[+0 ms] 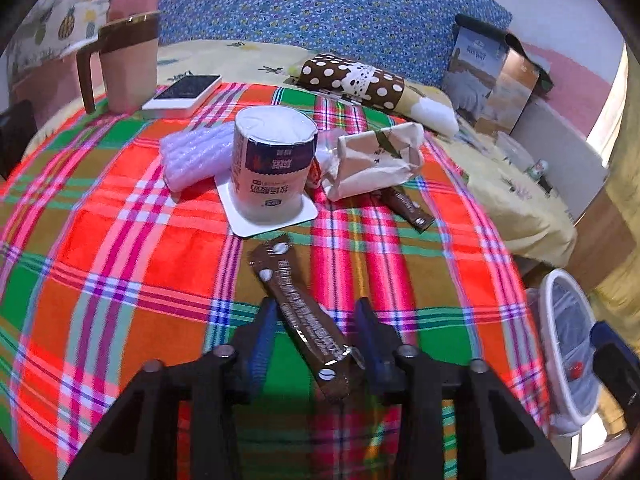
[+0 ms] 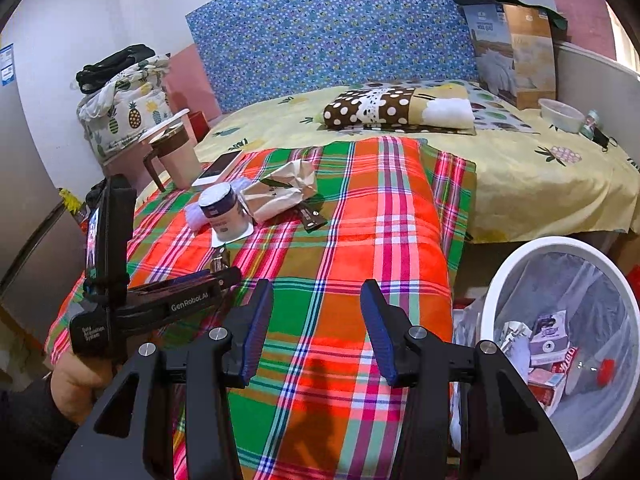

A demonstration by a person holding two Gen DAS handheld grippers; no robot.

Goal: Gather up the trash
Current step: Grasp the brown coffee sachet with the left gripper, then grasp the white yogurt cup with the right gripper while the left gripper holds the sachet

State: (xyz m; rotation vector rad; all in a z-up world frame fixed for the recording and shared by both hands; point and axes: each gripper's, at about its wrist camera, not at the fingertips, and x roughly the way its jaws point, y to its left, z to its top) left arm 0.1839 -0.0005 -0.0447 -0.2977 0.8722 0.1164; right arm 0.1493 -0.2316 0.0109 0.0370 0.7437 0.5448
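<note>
The left gripper (image 1: 316,320) is positioned over a brown snack wrapper (image 1: 304,312) lying flat on the plaid blanket (image 1: 120,208) that covers the bed. The wrapper runs diagonally between the two blue-padded fingers (image 1: 262,336); its near end lies against the right-hand finger, while a clear gap remains at the left-hand finger, so the jaws stand part open and the grasp is not yet made. Ahead of this gripper stand further items to collect: a white cup (image 1: 272,168) on a square lid, a crumpled paper bag (image 1: 376,160) to the right of the cup, a second brown wrapper (image 1: 408,206) below that bag, and a bubble-wrap piece (image 1: 196,156) to the left of the cup. The right gripper (image 2: 316,332) hovers above bare blanket with its jaws apart and nothing between them. The lined trash bin (image 2: 496,292) stands on the floor to the right of both grippers, already holding several discarded packages. Judged step: pick-up of the nearest wrapper. The next move calls for closing the left jaws fully on the thin wrapper without pinching the blanket beneath, lifting clear, then carrying the wrapper rightward past the bed edge to release it over the bin opening.
</note>
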